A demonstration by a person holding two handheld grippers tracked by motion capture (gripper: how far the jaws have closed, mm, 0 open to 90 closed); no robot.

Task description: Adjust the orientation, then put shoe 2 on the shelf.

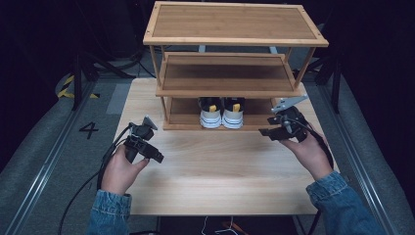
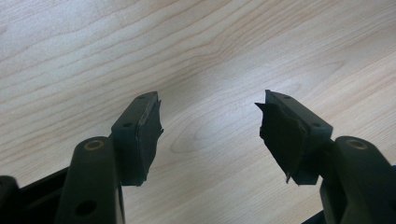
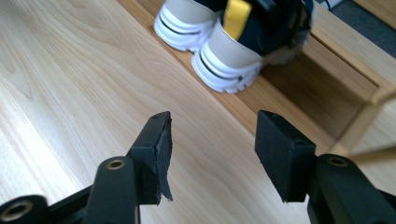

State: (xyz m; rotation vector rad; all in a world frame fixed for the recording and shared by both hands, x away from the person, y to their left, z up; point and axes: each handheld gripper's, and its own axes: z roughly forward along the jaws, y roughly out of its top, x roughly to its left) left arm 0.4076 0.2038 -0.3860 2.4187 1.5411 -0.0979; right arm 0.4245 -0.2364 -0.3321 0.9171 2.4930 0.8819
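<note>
The left claw (image 1: pixel 157 157) hovers low over the bare bench (image 1: pixel 220 171) at its left side, jaws spread wide with nothing between them; in the left gripper view only wood grain lies beyond its pads (image 2: pixel 148 135). In the middle, a pair of shoes (image 1: pixel 221 113) stands side by side on the bottom shelf of the rack (image 1: pixel 235 39), heels facing the person, white soles with yellow tabs. The right claw (image 1: pixel 270 126) hangs just beside the rack's right front corner, jaws well apart and empty, pointing toward the shoes (image 3: pixel 219 42), near them but not touching.
</note>
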